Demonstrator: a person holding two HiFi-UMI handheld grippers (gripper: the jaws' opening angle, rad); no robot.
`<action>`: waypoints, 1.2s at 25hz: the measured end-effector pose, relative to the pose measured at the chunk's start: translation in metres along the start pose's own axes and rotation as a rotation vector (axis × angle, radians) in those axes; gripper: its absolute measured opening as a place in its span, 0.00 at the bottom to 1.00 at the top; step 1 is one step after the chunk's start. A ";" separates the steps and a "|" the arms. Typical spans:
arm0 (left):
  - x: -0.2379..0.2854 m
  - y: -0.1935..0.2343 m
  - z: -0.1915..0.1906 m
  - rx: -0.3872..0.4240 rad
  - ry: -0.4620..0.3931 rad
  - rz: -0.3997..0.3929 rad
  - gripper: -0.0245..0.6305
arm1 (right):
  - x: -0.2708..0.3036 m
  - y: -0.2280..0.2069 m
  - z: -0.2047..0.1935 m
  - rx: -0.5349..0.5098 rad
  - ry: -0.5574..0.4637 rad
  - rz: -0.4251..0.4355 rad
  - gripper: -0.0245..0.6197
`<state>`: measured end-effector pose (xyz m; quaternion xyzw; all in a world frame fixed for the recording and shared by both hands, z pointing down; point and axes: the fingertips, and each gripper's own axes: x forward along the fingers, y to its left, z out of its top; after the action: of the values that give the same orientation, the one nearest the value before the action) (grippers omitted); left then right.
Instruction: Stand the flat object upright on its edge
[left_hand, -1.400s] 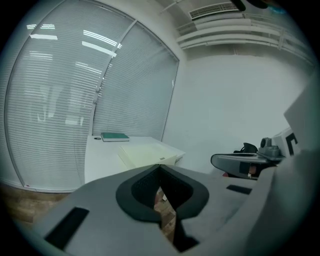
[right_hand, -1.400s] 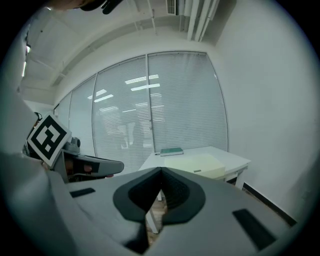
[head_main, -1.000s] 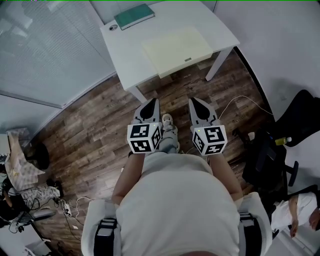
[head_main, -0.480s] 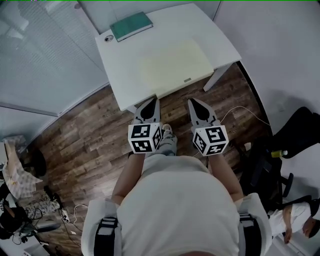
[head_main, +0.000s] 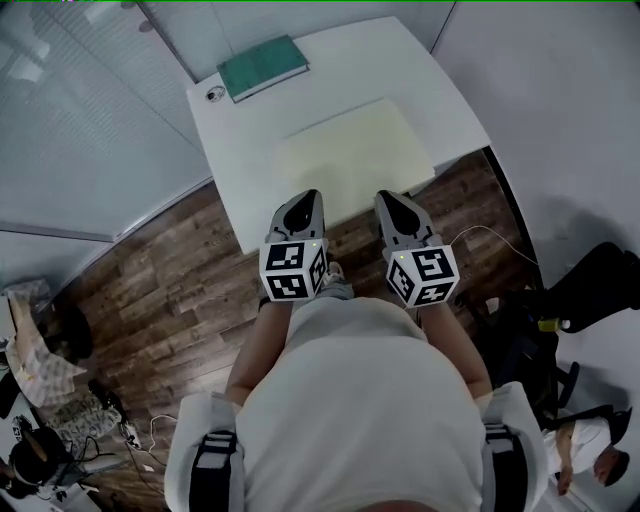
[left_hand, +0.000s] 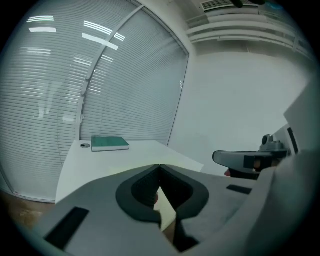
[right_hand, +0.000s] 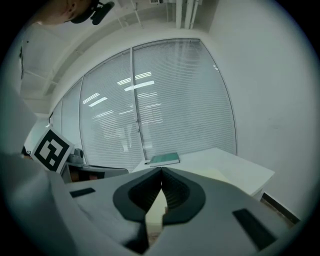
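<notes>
Pointing over the near edge of the desk (head_main: 440, 90), the left gripper (head_main: 303, 197) and right gripper (head_main: 389, 198) both have their jaws closed on nothing. The green book (head_main: 263, 67) lies flat at the far left corner, beyond a pale mat (head_main: 355, 155), its long side running crosswise. The left gripper looks the nearer of the two.

the person steps forward, left gripper (head_main: 304, 197) and right gripper (head_main: 387, 197) now poke over the table (head_main: 240, 150) edge.
</notes>
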<state>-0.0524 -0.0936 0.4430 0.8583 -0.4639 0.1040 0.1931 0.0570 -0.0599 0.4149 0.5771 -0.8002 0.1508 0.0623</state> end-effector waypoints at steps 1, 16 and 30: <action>0.005 0.003 0.002 -0.003 0.001 0.000 0.07 | 0.005 -0.002 0.002 0.000 0.001 0.002 0.06; 0.045 0.025 0.016 -0.030 0.016 0.001 0.07 | 0.051 -0.027 0.014 -0.007 0.022 0.005 0.06; 0.044 0.016 0.009 -0.022 0.020 0.018 0.07 | 0.045 -0.038 -0.003 0.109 0.031 0.030 0.06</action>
<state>-0.0414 -0.1384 0.4543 0.8510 -0.4704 0.1095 0.2062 0.0778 -0.1102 0.4365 0.5652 -0.7982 0.2043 0.0409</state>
